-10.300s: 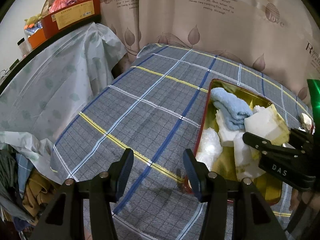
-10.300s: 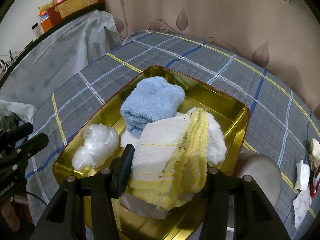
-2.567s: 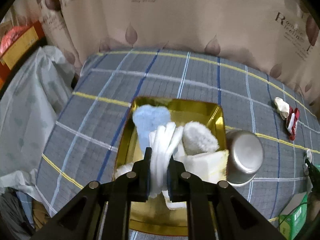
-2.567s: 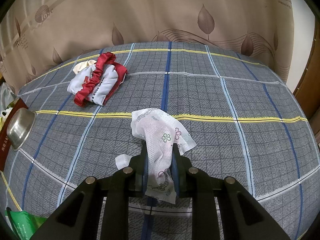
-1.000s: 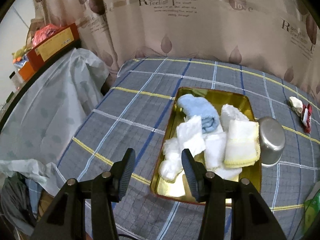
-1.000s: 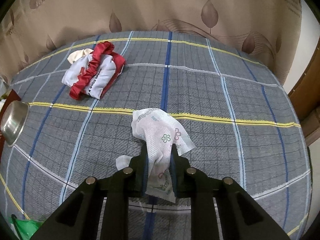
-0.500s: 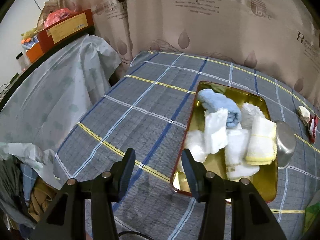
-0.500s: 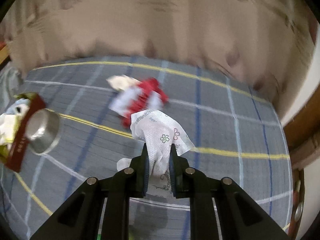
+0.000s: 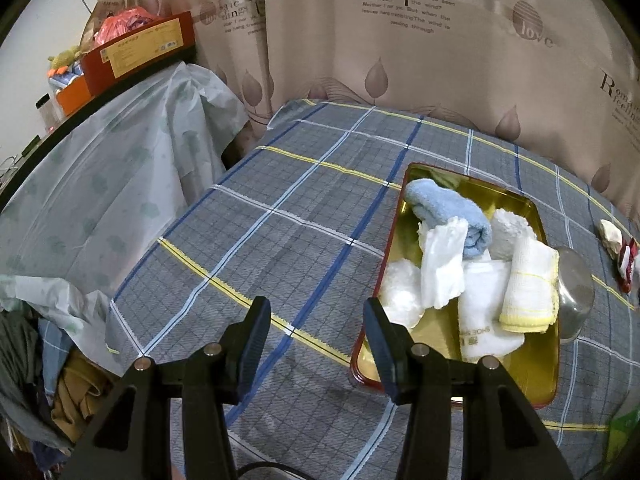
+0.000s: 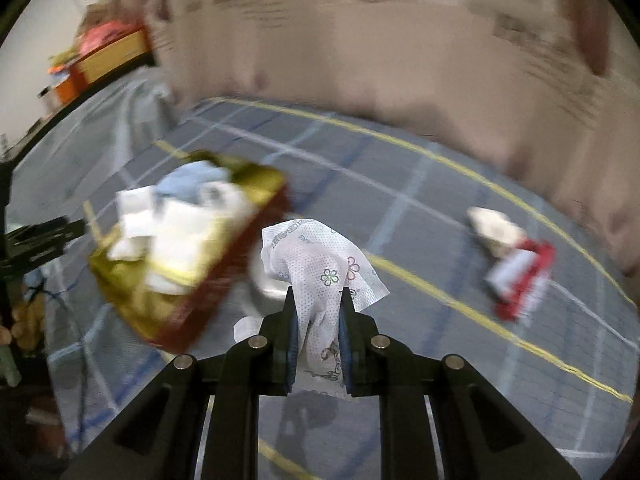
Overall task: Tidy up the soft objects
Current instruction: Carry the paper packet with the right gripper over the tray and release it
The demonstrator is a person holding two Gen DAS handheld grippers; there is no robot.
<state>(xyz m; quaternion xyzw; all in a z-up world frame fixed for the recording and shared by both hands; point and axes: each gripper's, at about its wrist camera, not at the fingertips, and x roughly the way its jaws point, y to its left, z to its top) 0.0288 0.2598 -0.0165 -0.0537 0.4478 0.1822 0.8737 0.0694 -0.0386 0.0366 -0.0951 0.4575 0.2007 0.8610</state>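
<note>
Right gripper (image 10: 318, 312) remains clenched on the floral tissue (image 10: 320, 264), now swung toward the gold tray (image 10: 176, 308) at frame left, previously out of view. Left gripper (image 9: 318, 330) hangs released, empty. Judgement: deposit pending.

Tray (image 9: 394, 240): on the tablecloth (image 9: 304, 240), right of and ahead of the left gripper (image 9: 316, 334).
Tray contents: rolled towel (image 9: 448, 210) at the far end; folded cloths (image 9: 528, 284) nearer, overlapping one another.
Bowl (image 9: 578, 292): on the tablecloth, touching the tray's right side.
Packet (image 10: 520, 276): on the tablecloth, well right of the tray.
Tissue (image 10: 320, 264): between the right gripper's (image 10: 318, 324) fingers, above the tablecloth.
Curtain (image 9: 400, 60): behind the table.
</note>
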